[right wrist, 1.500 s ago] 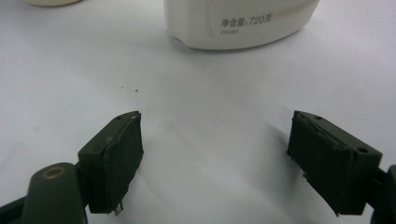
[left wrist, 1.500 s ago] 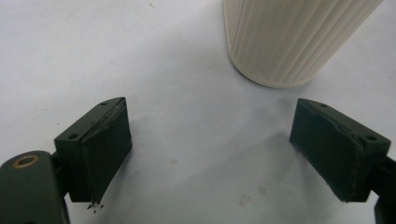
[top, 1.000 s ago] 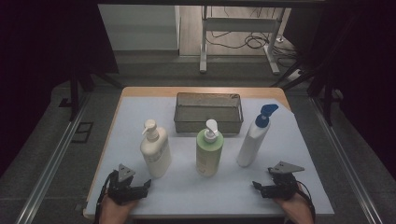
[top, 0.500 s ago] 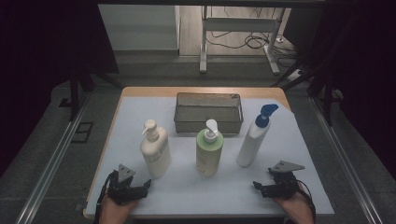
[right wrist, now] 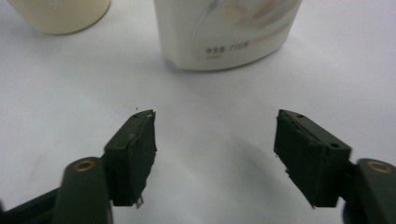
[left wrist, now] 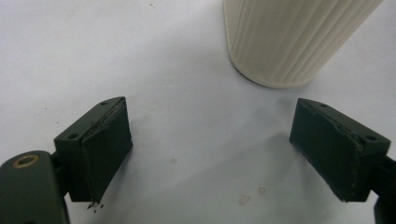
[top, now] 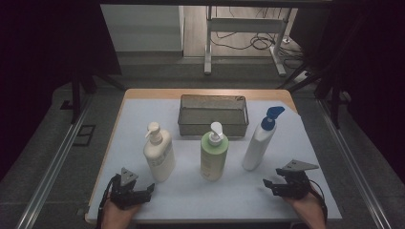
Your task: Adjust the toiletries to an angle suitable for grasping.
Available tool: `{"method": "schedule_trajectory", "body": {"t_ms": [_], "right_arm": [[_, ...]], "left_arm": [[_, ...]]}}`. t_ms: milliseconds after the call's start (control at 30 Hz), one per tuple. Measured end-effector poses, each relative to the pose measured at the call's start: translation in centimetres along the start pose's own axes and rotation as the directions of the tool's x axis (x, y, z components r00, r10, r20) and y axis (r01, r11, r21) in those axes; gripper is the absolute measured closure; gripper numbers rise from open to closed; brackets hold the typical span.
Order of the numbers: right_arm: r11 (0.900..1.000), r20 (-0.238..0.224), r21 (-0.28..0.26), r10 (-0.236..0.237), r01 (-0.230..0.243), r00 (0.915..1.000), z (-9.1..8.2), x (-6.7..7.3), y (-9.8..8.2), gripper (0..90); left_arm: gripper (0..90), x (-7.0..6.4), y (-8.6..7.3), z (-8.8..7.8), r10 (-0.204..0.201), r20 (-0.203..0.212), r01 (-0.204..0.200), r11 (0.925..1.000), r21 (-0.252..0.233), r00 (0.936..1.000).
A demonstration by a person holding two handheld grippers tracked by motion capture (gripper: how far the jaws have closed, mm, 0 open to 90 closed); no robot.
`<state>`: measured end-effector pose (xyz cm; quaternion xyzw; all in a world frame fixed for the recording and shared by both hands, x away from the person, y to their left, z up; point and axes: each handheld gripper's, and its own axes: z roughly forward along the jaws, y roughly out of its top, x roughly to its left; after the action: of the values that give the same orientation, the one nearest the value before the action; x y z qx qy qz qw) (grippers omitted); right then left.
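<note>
Three pump bottles stand in a row on the white table top (top: 191, 200): a cream one (top: 159, 155), a green one (top: 214, 156) and a white one with a blue pump (top: 258, 145). Behind them sits a dark wire basket (top: 213, 125). My left gripper (top: 149, 192) rests near the front left edge, open and holding nothing. In the left gripper view its jaws (left wrist: 224, 149) stand wide, with the cream bottle's ribbed base (left wrist: 289, 42) just ahead. My right gripper (top: 267, 186) lies at the front right, open. Its jaws (right wrist: 215, 154) have just been closing with nothing between them, short of the white bottle's base (right wrist: 229, 32).
The green bottle's base (right wrist: 60, 14) shows at the top left of the right gripper view. Metal rails (top: 52, 167) run along both sides of the table. A table frame and cables (top: 248, 43) lie on the floor beyond the far edge.
</note>
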<state>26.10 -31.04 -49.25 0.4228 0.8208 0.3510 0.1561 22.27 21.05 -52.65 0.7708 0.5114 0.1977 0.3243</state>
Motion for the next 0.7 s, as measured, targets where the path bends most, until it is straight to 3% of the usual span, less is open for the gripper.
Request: {"method": "schedule_trajectory", "body": {"t_ms": [133,300,533,700], "right_arm": [[1.0,-0.007,-0.019,0.017,-0.017,0.9998,-0.5,-0.6,0.8,39.4],[0.997,-0.029,-0.055,0.046,-0.047,0.9985,-0.7,-1.6,1.6,56.1],[0.997,-0.02,-0.051,0.055,-0.056,0.9983,-0.3,-2.5,2.2,65.8],[0.997,-0.014,-0.056,0.058,-0.059,0.9982,0.4,-3.2,2.8,78.0]], "left_arm": [[12.1,0.0,0.0,0.0,-0.001,0.0,0.001,1.0,0.0,1.0],[12.1,0.0,0.0,0.0,0.0,0.0,0.0,1.0,-0.002,1.0],[12.1,0.0,0.0,0.0,0.0,-0.001,0.0,1.0,-0.002,1.0],[12.2,0.0,0.0,0.0,-0.002,-0.001,0.002,1.0,-0.003,1.0]]}}
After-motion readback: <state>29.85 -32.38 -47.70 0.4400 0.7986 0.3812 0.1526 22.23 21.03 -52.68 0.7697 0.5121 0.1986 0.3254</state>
